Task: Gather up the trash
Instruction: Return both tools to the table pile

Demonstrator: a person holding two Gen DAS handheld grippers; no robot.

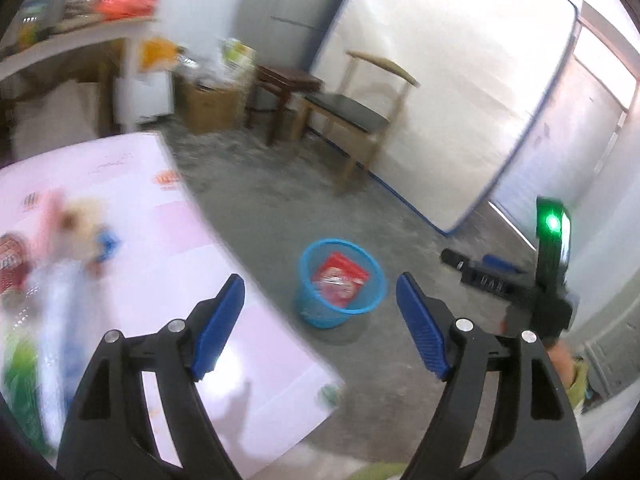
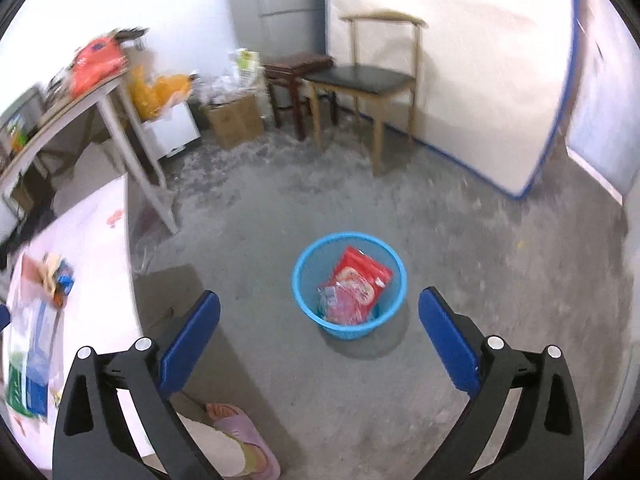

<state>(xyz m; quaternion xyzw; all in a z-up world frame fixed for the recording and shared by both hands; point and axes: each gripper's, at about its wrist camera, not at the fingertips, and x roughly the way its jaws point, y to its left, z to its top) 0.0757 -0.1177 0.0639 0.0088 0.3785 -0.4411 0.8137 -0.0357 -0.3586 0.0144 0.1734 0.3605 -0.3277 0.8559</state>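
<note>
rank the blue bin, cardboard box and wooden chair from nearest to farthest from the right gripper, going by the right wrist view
From the right gripper, whose jaws stand open with nothing between them:
1. blue bin, on the floor just ahead, between the fingers.
2. wooden chair, back right by the wall.
3. cardboard box, back left; close to the chair in depth, so this order is tentative.

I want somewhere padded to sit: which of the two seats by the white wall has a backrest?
The light wooden chair with the black padded seat has a curved backrest. The dark brown wooden stool to its left has none.
</note>
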